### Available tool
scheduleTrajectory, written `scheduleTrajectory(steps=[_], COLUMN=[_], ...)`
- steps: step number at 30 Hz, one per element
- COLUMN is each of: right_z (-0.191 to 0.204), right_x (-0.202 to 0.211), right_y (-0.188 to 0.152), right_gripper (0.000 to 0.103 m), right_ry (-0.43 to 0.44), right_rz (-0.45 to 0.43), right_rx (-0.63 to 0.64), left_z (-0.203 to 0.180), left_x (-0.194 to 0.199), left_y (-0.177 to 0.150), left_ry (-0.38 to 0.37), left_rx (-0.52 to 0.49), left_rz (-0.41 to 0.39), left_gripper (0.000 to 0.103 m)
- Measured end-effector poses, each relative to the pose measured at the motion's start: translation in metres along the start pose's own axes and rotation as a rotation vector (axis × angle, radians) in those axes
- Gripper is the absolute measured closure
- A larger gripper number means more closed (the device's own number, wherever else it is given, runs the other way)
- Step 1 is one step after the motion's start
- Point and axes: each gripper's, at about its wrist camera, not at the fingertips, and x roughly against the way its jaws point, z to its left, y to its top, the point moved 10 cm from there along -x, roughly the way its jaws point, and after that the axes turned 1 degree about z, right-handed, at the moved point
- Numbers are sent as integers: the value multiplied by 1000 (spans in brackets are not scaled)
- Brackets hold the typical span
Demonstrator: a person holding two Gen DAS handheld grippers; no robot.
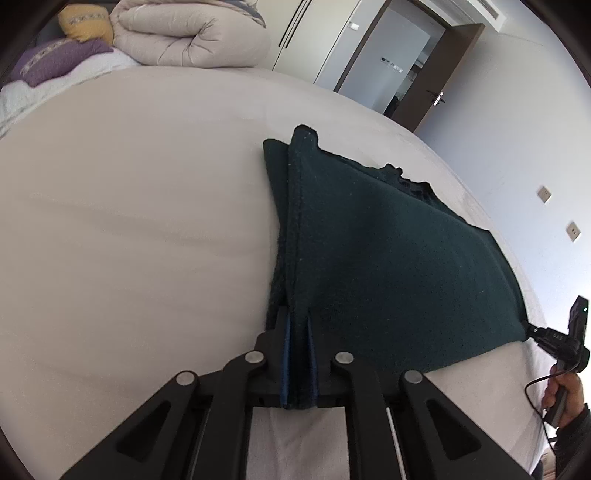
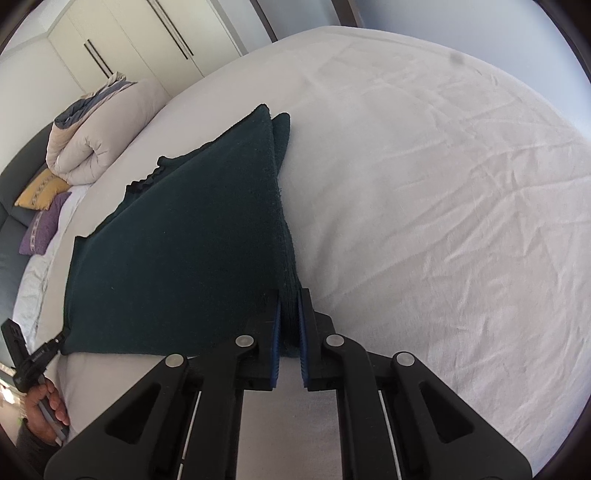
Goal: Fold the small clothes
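Note:
A dark green knitted garment (image 1: 388, 251) lies on the white bed sheet (image 1: 129, 221), its near edge lifted and stretched between both grippers. My left gripper (image 1: 298, 332) is shut on its left near corner. My right gripper (image 2: 289, 306) is shut on its right near corner, with the garment (image 2: 177, 240) spreading to the left over the sheet (image 2: 443, 184). Each view shows the other gripper at the frame edge, clamped on the far corner: the right gripper (image 1: 535, 330) and the left gripper (image 2: 61, 338). The garment's far end rests on the bed.
A rolled beige duvet (image 1: 192, 33) and yellow (image 1: 86, 22) and purple (image 1: 55, 61) pillows lie at the head of the bed. White wardrobes (image 2: 122, 40) stand behind. A brown door (image 1: 439, 74) stands open on the far wall.

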Motion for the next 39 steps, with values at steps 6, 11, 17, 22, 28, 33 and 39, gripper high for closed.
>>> scheduleTrajectory(steps=[6,11,17,22,28,33,39], right_z=[4,52,138,132,78,10,15], right_x=[31,49,-4,-35,-16,9,32], right_y=[9,20,-5,-16,-1,19,22], right_gripper=[90,32,29,29,29,29,29], right_ry=[-50,155,443,440,405,279,252], right_rz=[-77,-147,47,104,36,-75,-143], right_rx=[9,-47,-60,-117,-214,-339,-317], left_z=[-30,-72,-79,-68,-64,-71,-69], left_x=[48,51,-27,-39,-42,-42,-45], left_y=[18,37,16,6,7,1,-1], left_ry=[158,278,370,347,343,343,334], left_rx=[-140,-323,-408,-356,-355,-355,-349], left_rz=[-129,-184,80,127,127,129,122], left_gripper=[33,17,18,20,19,18,16])
